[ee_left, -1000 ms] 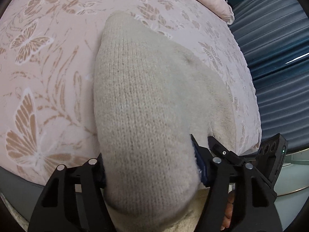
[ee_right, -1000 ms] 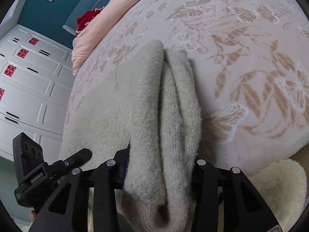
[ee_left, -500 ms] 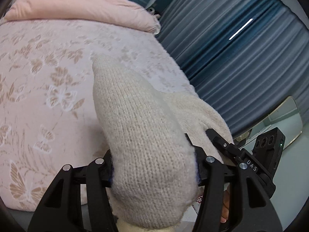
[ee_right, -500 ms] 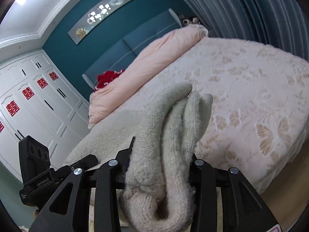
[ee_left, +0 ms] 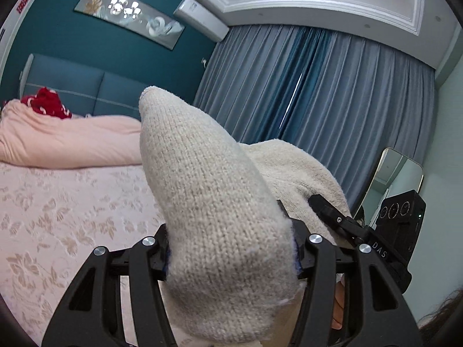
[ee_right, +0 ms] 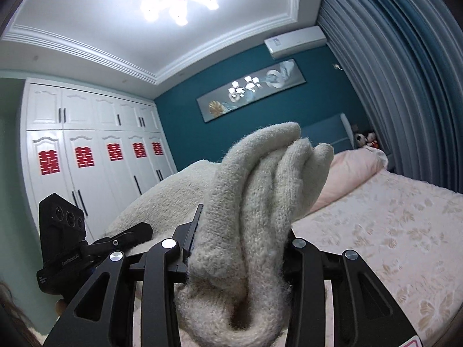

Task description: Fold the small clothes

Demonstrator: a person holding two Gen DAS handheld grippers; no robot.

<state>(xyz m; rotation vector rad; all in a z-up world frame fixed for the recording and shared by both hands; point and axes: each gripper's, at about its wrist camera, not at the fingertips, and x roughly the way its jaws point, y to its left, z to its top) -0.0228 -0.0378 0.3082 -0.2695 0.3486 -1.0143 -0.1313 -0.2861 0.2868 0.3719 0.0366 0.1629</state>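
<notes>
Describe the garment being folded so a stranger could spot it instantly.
Start at the bed with its pink butterfly-patterned cover. Above its near edge, the left gripper and right gripper each clamp a bunched part of one cream knitted sweater. Unlike the smooth pink duvet behind, it is chunky, fuzzy and off-white.

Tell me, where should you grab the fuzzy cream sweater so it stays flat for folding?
Probably by an outer edge near each end, coming in sideways, as both tools do. The left tool pinches one smooth layer of the sweater. The right tool clamps several bunched folds, and the knit spans between them above the bed.
</notes>
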